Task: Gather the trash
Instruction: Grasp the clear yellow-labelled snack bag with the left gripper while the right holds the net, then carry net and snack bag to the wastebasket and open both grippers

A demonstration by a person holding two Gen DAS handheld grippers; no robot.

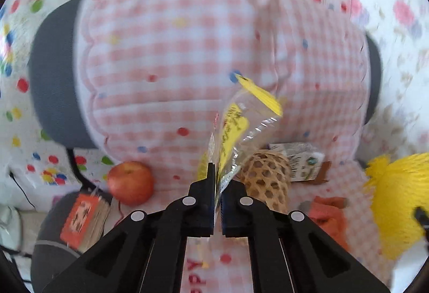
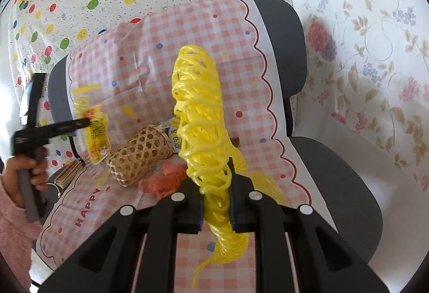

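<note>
Black jaws of the left gripper (image 1: 217, 186) pinch a clear yellow-printed wrapper (image 1: 238, 121) rising just ahead of them, above the chair (image 2: 335, 172). Right gripper (image 2: 215, 196) jaws clamp yellow netting (image 2: 199, 111), a wicker basket (image 2: 139, 153) beyond, leftward.

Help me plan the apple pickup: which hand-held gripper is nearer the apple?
Left. The left hand-held gripper hangs just right of the apple; the right hand-held gripper is farther right, beyond the basket.

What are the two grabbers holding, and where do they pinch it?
Left gripper pinches a clear plastic wrapper by its bottom edge. Right gripper clamps yellow netting near its lower end.
</note>
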